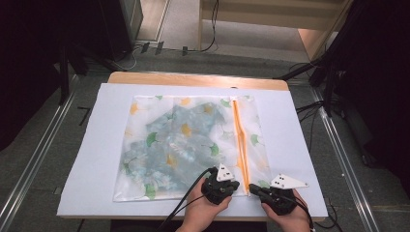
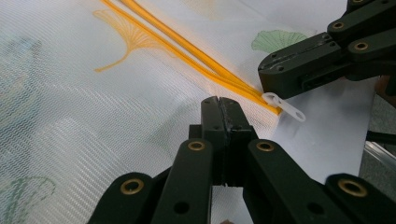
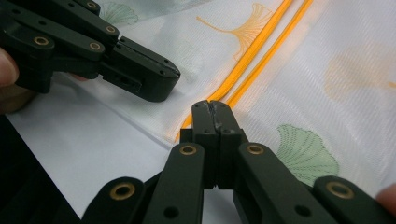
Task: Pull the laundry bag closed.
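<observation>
White-covered table (image 1: 92, 159), mesh laundry bag (image 1: 159, 145) lying flat at centre, orange zipper (image 1: 240, 145) running near to far at right; left gripper (image 1: 223, 187) shut on mesh beside near zipper end, right gripper (image 1: 252, 188) shut at white pull tab (image 2: 286, 106); step: zipper start; next: steady pull toward far end.

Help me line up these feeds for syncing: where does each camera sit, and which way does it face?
High view: above the person's side, looking forward and down on the table, mesh bag, both hands and tongs.
Left gripper view: rides the left tongs, shut, facing the orange zipper; right tongs at the white pull tab.
Right gripper view: rides the right tongs, shut at the zipper end; a fingertip shows.
Shared: the zipper.
</observation>
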Motion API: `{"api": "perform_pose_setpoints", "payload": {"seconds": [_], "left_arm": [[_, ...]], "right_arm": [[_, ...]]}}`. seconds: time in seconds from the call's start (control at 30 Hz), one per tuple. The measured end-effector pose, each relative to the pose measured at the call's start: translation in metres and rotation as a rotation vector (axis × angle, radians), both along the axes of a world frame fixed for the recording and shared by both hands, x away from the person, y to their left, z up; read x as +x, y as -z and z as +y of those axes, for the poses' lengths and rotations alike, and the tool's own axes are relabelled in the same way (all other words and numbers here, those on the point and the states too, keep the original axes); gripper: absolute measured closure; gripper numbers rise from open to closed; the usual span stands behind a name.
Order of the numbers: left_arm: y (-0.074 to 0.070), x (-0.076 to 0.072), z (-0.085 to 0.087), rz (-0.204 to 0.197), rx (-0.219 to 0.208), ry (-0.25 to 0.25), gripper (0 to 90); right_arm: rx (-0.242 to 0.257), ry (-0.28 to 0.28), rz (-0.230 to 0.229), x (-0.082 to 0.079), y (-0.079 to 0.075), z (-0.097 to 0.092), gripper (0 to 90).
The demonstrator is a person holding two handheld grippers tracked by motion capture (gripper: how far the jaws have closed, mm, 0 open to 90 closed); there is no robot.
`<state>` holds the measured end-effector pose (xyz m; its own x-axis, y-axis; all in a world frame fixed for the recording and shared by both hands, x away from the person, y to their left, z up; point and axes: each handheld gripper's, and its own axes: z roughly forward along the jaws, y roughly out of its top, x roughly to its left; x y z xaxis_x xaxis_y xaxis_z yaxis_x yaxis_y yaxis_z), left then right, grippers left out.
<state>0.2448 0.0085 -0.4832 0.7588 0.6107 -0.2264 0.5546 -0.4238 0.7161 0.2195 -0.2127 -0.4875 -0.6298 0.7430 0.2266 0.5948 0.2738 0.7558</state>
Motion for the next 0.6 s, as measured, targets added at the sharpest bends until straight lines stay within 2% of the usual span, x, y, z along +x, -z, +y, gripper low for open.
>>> {"api": "perform_pose_setpoints", "payload": {"seconds": [0.17, 0.2, 0.27, 0.33, 0.47, 0.53, 0.57, 0.6], "left_arm": [[0.000, 0.000, 0.000, 0.001, -0.001, -0.001, 90.0], [0.000, 0.000, 0.000, 0.001, -0.002, -0.001, 90.0], [0.000, 0.000, 0.000, 0.002, -0.001, 0.000, 90.0], [0.000, 0.000, 0.000, 0.001, -0.003, 0.000, 90.0], [0.000, 0.000, 0.000, 0.002, 0.000, 0.001, 90.0], [0.000, 0.000, 0.000, 0.002, -0.003, 0.001, 90.0], [0.000, 0.000, 0.000, 0.002, -0.002, 0.001, 90.0], [0.000, 0.000, 0.000, 0.002, -0.002, 0.001, 90.0]], "right_arm": [[0.003, 0.008, 0.005, 0.000, -0.002, -0.002, 86.9], [0.037, 0.002, -0.009, -0.003, -0.004, -0.005, 85.5], [0.053, -0.002, -0.019, -0.006, -0.007, -0.008, 87.0], [0.051, -0.005, -0.023, -0.008, -0.008, -0.009, 90.0], [0.042, -0.018, 0.001, -0.013, -0.009, -0.011, 90.0], [0.049, -0.031, -0.009, -0.014, -0.009, -0.010, 87.7], [0.061, -0.048, -0.032, -0.014, -0.010, -0.008, 85.4], [0.060, -0.045, -0.041, -0.014, -0.011, -0.007, 88.5]]}}
